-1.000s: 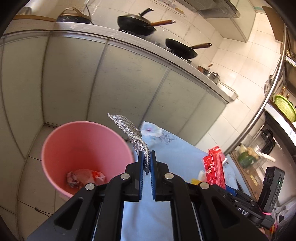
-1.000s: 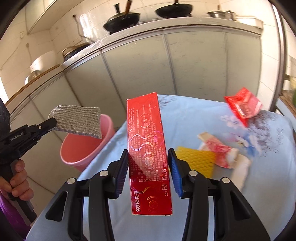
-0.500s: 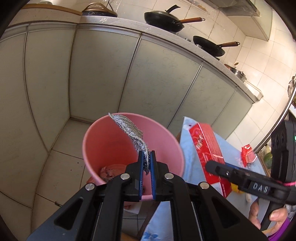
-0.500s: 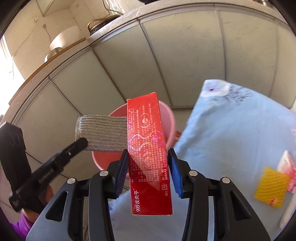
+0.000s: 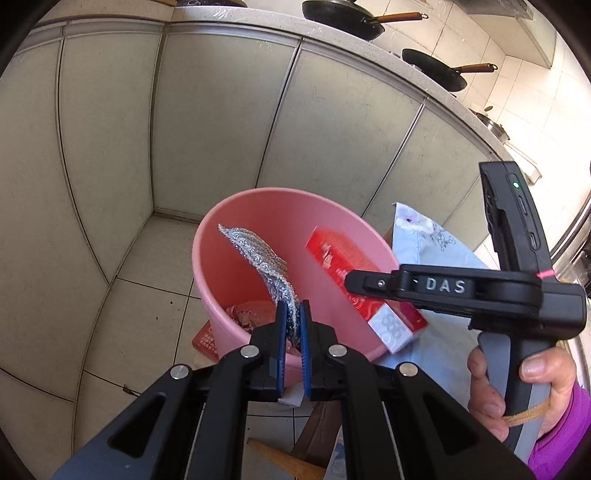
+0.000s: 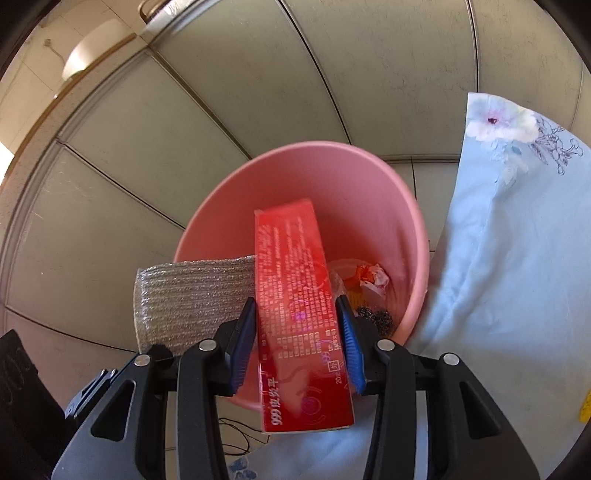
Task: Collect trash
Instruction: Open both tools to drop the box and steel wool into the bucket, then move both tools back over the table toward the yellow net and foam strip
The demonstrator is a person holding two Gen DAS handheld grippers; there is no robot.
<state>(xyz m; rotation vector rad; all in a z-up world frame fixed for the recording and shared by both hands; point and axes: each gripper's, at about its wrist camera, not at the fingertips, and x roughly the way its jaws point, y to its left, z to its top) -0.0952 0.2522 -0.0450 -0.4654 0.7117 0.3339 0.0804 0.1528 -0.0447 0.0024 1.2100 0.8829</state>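
A pink bucket (image 5: 207, 280) stands on the floor beside the table; it also shows in the right wrist view (image 6: 369, 177). My left gripper (image 5: 291, 325) is shut on a silver mesh scouring cloth (image 5: 258, 254) and holds it over the bucket's mouth. My right gripper (image 6: 299, 328) is shut on a long red carton (image 6: 291, 280), tilted over the bucket; in the left wrist view the carton (image 5: 343, 266) hangs above the rim. The silver cloth (image 6: 192, 295) sits left of the carton. Crumpled wrappers (image 6: 369, 277) lie at the bucket's bottom.
A table with a light blue flowered cloth (image 6: 517, 258) stands right of the bucket. Grey kitchen cabinets (image 5: 221, 110) run behind, with pans (image 5: 343, 18) on the counter. A red packet (image 5: 205, 341) lies on the tiled floor beside the bucket. A yellow item (image 6: 585, 406) lies at the cloth's right edge.
Both grippers have moved from the table side to over the bucket and tilted downward. The carton and the silver cloth stay held.
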